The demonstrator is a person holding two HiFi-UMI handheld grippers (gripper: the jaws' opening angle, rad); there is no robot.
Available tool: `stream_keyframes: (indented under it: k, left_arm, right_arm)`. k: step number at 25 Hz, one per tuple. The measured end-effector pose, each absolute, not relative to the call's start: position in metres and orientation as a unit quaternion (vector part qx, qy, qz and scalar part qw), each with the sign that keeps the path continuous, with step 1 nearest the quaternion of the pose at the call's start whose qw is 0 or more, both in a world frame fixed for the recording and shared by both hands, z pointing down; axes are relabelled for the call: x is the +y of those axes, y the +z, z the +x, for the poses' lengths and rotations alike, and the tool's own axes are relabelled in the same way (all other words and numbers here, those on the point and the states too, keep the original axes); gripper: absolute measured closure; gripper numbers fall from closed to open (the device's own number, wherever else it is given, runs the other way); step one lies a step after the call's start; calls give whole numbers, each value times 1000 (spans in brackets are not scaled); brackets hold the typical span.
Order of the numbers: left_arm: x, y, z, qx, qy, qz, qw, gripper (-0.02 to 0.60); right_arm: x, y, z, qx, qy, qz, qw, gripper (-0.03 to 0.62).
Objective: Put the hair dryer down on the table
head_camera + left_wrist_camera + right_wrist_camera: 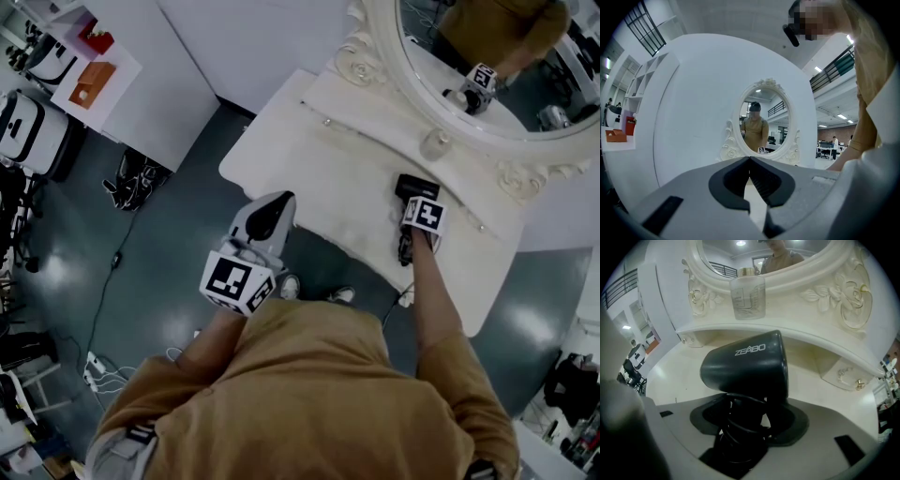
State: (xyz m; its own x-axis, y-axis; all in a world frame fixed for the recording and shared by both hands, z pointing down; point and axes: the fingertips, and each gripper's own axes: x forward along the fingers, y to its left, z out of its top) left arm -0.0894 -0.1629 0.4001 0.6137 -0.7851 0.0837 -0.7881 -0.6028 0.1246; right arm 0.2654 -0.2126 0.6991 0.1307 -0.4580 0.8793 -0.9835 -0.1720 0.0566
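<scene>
Left gripper view: your left gripper [750, 160] has its jaws closed tip to tip with nothing in them. It's held level, close to your body and off the table [319, 159] edge, idle.
Right gripper view: your right gripper [750, 420] tilts steeply down over the table top. Its jaws are spread wide either side of the hair dryer [745, 364] handle, which has black cord wound round it. A sliver of light shows beside the handle, so the pads look slack, not squeezing.
Hair dryer place: on the white table top, just in front of the raised shelf, with its handle between your right jaws.
Done: the dryer looks set down and your grip looks let go.
Left to do: back the right gripper off the handle without snagging the cord.
Farther back: a clear cup [748, 297] stands on the shelf, with the ornate mirror [525, 98] behind it showing your reflection.
Hard to tell: the dryer's underside is covered by the gripper in both views, so full contact with the table is a guess. The handle's lower end is lost in the dark between the jaws. In the head view the marker cube hides the handle.
</scene>
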Motion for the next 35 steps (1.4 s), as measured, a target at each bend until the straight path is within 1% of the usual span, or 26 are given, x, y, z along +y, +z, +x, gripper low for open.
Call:
stream_keyframes:
  k: [5,10,17,35]
  left_arm:
    - [-163,398,-89,-431,8,899,74,578]
    - [-164,395,-86,-417,8,906,67,578]
    - [-159,394,-83,-403,12,913,66,578]
    - [-146,400,-88,-383,14,921,76,578]
  right_arm:
    - [-211,694,262,-544,382,667,337,342]
    - [-218,690,243,-578,393,652,295,330]
    - [-210,681,243,-580,390,658,281,315]
    - [-192,667,249,-572,384,674,268,303]
